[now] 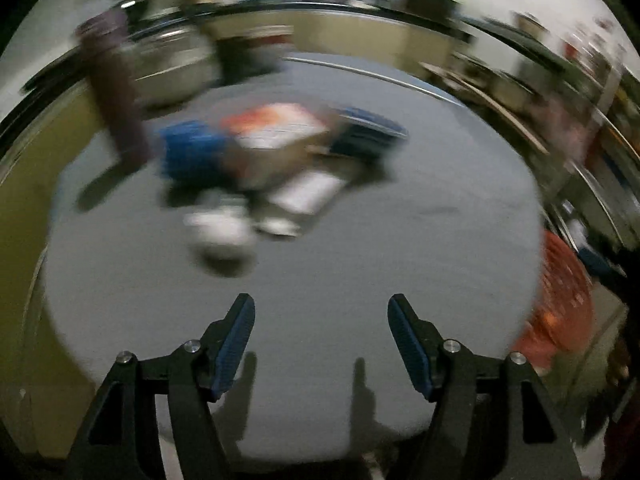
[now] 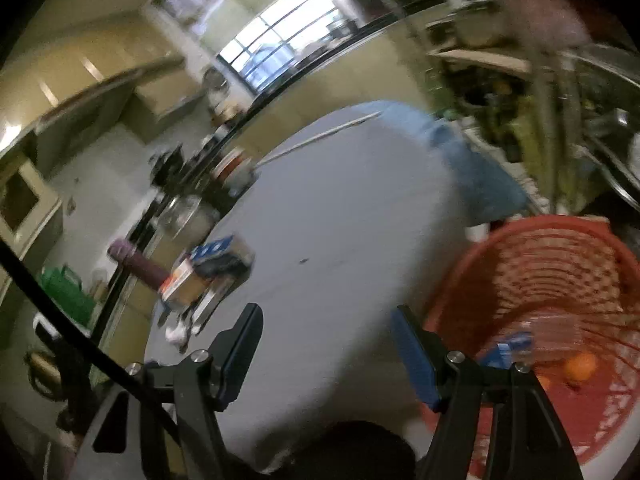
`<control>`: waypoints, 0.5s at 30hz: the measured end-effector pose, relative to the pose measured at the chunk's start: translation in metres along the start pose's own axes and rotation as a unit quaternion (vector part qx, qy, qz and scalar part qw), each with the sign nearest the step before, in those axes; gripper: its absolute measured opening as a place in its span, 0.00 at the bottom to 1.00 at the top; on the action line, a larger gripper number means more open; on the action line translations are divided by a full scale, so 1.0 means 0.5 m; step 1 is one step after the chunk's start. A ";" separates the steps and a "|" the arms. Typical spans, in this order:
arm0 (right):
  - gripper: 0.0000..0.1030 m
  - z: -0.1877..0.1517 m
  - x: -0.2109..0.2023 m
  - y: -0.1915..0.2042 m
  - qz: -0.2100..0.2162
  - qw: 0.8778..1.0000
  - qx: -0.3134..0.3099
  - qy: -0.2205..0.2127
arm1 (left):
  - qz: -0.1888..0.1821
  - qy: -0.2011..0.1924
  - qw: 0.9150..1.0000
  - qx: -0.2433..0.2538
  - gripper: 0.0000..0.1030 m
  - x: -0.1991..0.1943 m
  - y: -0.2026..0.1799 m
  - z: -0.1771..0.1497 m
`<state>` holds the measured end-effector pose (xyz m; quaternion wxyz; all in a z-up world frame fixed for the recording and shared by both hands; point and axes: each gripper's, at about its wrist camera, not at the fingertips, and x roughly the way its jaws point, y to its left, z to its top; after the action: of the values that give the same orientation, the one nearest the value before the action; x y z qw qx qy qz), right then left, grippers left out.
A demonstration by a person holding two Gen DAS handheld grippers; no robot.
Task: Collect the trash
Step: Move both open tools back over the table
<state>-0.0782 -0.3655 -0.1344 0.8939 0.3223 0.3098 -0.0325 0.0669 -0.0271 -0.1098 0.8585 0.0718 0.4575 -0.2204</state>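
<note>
On the grey round table [image 1: 320, 264], the trash sits in a blurred heap toward the far side: a blue packet [image 1: 192, 152], an orange-and-white box [image 1: 276, 124], a dark blue packet [image 1: 368, 132], a flat white sheet [image 1: 308, 192] and crumpled white paper [image 1: 220, 232] nearest the left gripper [image 1: 321, 344], whose jaws stand wide apart with nothing between them. The right gripper [image 2: 327, 354] is likewise spread and empty, beside the red basket [image 2: 532, 272], which stands off the table's right edge and already holds a clear bottle with a blue label [image 2: 520, 344] and something orange [image 2: 580, 368]. Both views are smeared, so steadying comes first. The likely step is a reach by the left gripper for the crumpled paper; it probably goes best approached low, jaws straddling the wad, closing only once it sits between the pads. The tall maroon cylinder [image 1: 120, 96] stands beside the heap and could be knocked by a wide swing.
</note>
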 end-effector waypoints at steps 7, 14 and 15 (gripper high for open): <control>0.69 -0.007 0.099 0.123 0.024 0.997 -0.057 0.042 | 0.000 -0.002 0.997 -0.077 0.69 0.010 0.122 0.021; 0.69 -0.021 0.173 0.197 0.040 0.992 -0.091 0.077 | -0.039 0.014 0.991 -0.125 0.70 0.056 0.147 0.052; 0.69 -0.022 0.181 0.204 0.040 0.991 -0.097 0.080 | -0.048 0.022 0.990 -0.130 0.70 0.069 0.148 0.058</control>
<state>0.0152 -0.2656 -0.1365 0.8939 0.2479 0.3688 0.0588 0.1383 0.0187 -0.1274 0.8389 -0.0576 0.5036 -0.1984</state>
